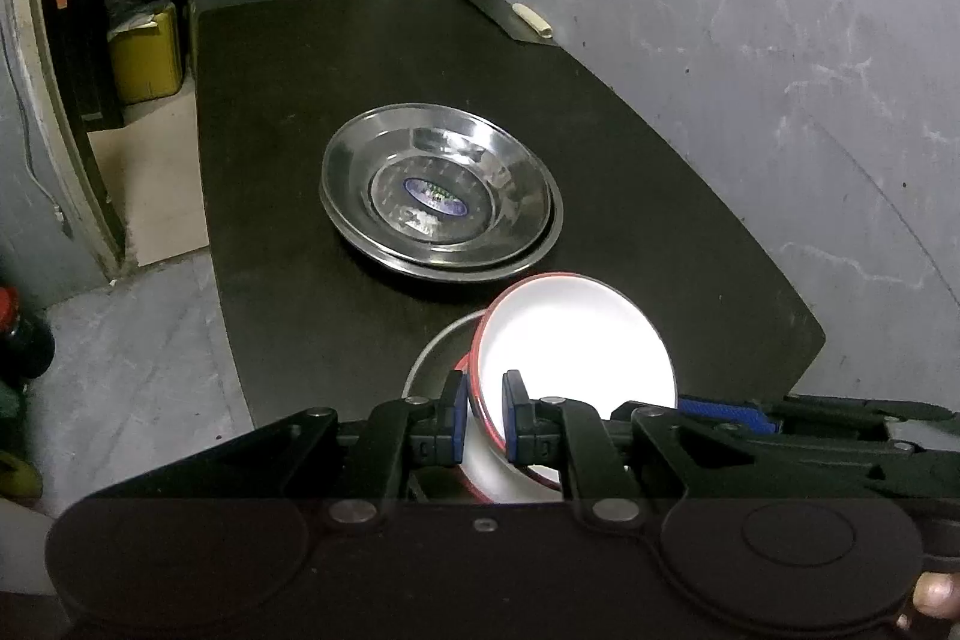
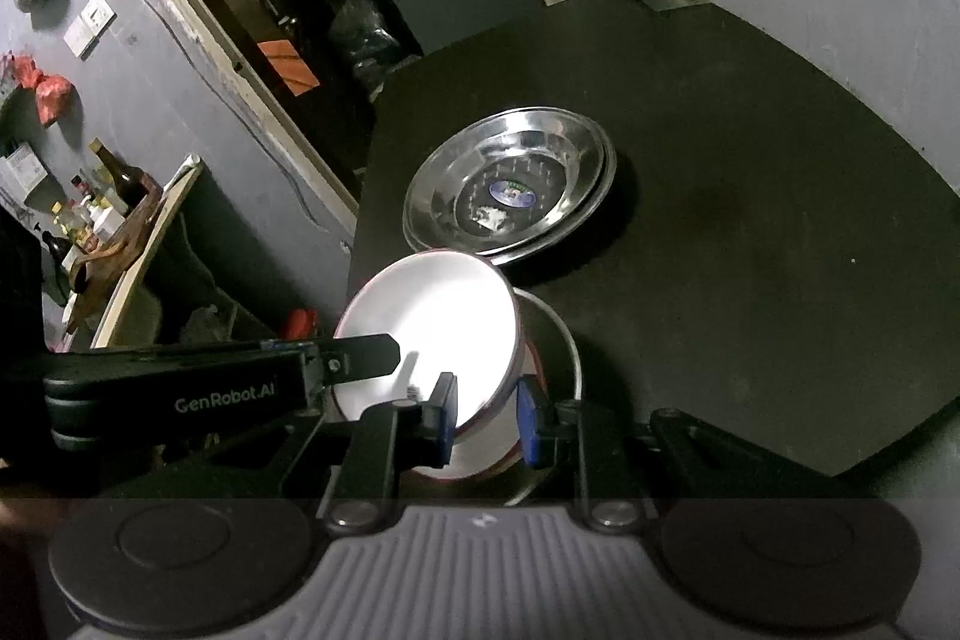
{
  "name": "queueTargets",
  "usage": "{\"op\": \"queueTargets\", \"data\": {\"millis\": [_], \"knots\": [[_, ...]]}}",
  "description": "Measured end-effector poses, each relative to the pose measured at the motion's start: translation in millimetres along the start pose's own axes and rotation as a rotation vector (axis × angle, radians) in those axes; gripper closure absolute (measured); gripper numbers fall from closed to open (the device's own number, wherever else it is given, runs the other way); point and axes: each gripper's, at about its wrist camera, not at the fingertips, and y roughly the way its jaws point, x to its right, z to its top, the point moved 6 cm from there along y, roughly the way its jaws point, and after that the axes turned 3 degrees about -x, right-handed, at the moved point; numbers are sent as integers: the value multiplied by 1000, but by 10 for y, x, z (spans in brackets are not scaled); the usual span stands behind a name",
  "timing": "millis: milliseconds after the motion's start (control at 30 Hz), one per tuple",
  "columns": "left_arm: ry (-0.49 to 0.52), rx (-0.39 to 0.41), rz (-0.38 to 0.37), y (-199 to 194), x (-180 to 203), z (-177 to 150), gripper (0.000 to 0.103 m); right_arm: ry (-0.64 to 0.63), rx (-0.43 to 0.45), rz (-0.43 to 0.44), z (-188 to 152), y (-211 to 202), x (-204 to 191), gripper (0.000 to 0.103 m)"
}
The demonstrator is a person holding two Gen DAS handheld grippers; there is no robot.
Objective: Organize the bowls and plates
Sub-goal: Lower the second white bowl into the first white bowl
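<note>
A white bowl with a red rim (image 1: 576,340) is held tilted near the table's front edge, above a steel bowl (image 1: 432,346). My left gripper (image 1: 485,415) is shut on its rim. It also shows in the right wrist view (image 2: 432,322), where my right gripper (image 2: 485,415) straddles the opposite rim with a small gap at the right pad; whether it grips is unclear. The steel bowl's rim (image 2: 567,334) shows beneath. Stacked steel plates (image 1: 441,193) lie mid-table, also in the right wrist view (image 2: 510,184).
The black table (image 1: 660,172) stands against a grey wall (image 1: 810,40). A dark board with a pale roll (image 1: 531,19) lies at its far corner. A yellow container (image 1: 147,52) stands on the floor at left. A shelf with bottles (image 2: 102,214) is at left.
</note>
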Motion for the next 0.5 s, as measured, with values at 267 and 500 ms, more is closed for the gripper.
{"op": "queueTargets", "data": {"millis": [267, 500], "knots": [[3, -14, 9, 27, 2, -34, 90, 4, -12, 3, -19, 10, 17, 79], [5, -27, 21, 62, 8, -64, 90, 2, -31, 10, -23, 52, 24, 79]]}}
